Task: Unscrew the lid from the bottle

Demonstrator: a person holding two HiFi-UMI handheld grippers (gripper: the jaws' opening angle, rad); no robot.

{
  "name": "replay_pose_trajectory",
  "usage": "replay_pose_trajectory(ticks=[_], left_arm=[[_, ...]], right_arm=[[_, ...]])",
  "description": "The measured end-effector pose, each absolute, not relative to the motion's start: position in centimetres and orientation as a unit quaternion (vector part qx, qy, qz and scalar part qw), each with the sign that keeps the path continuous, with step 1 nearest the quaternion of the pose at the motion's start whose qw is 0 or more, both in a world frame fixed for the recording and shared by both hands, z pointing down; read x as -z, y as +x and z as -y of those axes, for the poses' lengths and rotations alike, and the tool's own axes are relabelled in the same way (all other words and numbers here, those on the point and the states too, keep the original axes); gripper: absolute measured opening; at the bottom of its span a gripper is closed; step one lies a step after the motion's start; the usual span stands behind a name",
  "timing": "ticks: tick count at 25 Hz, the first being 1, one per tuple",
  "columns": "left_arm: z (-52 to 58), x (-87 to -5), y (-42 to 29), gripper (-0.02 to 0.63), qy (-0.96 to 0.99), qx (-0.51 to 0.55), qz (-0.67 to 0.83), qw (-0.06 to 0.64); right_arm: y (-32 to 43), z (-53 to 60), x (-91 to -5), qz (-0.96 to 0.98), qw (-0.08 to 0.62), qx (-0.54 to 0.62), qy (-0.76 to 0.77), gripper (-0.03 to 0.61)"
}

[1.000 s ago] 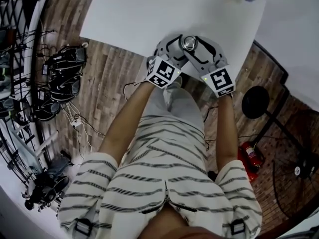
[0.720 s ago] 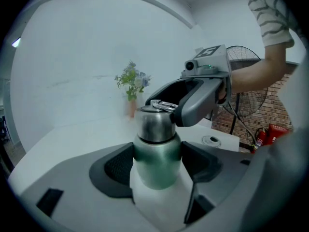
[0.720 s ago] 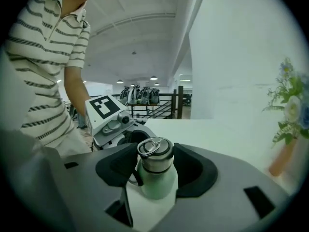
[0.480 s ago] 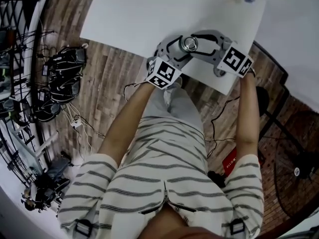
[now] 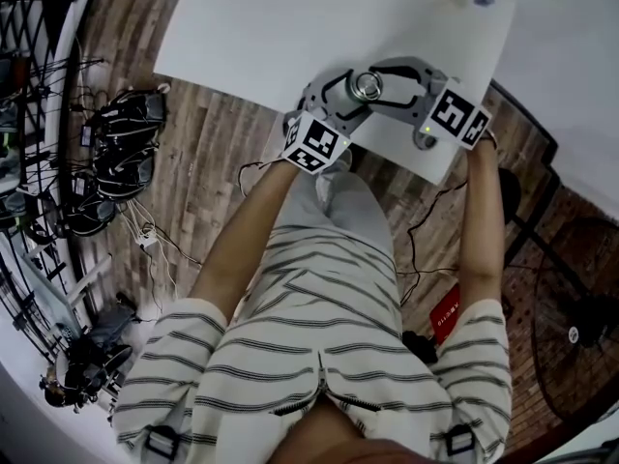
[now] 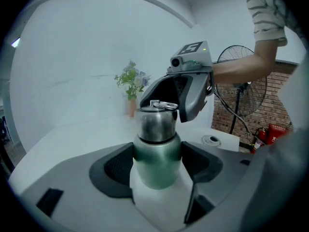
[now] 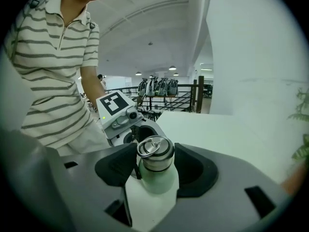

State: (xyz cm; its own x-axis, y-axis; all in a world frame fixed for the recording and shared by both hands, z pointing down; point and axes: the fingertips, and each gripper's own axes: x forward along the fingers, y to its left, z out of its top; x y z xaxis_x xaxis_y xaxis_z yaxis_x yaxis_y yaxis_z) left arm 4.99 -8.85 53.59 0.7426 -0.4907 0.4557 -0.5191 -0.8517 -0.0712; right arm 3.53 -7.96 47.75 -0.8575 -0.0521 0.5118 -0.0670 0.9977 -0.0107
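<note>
While you stand at the near corner of the white table [image 5: 290, 27], you have both tools on the one bottle [image 6: 155, 175]. It stands upright on the tabletop, close to that corner.

Your left gripper [image 6: 157, 164] comes in low. Its dark pads press on the green body from either side, just below the shoulder, so it is clamped on the bottle.

Your right gripper [image 7: 156, 166] reaches in from the opposite side and sits higher. One pad rests against each flank of the steel lid [image 7: 155, 156], so it is closed on the lid.

The lid is on the bottle's neck, with a dark seam between the steel and the green. A small metal ring [image 7: 152, 143] lies on top of the lid, tilted a little.

From your head camera the two grippers meet around the lid, seen from above as a bright round cap. Your left marker cube [image 5: 316, 143] sits nearer your body, and your right marker cube [image 5: 456, 116] is out to the side, over the table's edge. A small green light glows on the right gripper beside its cube.

At the far end of the table stands a small bunch of flowers [image 6: 130, 81], well apart from the bottle. A pedestal fan [image 6: 237, 79] stands on the floor beyond the table, in front of a brick wall.
</note>
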Motion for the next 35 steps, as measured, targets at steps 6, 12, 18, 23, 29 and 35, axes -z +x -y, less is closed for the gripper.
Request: replay_pose_trajectory(ticks=[6, 12, 18, 23, 29, 35], left_arm=[[8.6, -53.6, 5.2, 0.31, 0.932, -0.235, 0.273, 0.029], [8.5, -53.7, 5.2, 0.31, 0.931, -0.234, 0.278, 0.029], [8.7, -53.5, 5.1, 0.31, 0.93, -0.234, 0.282, 0.03], [8.6, -53.6, 5.3, 0.31, 0.93, -0.233, 0.282, 0.03], [8.6, -53.6, 5.1, 0.31, 0.93, -0.232, 0.282, 0.03], [8.7, -53.5, 5.1, 0.31, 0.931, -0.232, 0.282, 0.028]], right_arm=[[4.2, 8.3, -46.3, 0.96, 0.203, -0.062, 0.184, 0.336], [4.6, 8.2, -46.4, 0.908, 0.143, -0.091, 0.382, 0.32], [4.0, 8.2, -47.5, 0.863, 0.133, -0.107, 0.476, 0.298], [4.0, 8.6, -48.1, 0.852, 0.141, -0.109, 0.493, 0.254], [3.7, 8.7, -48.3, 0.855, 0.157, -0.097, 0.485, 0.236], [3.8, 8.6, -48.3, 0.876, 0.164, -0.085, 0.446, 0.235]])
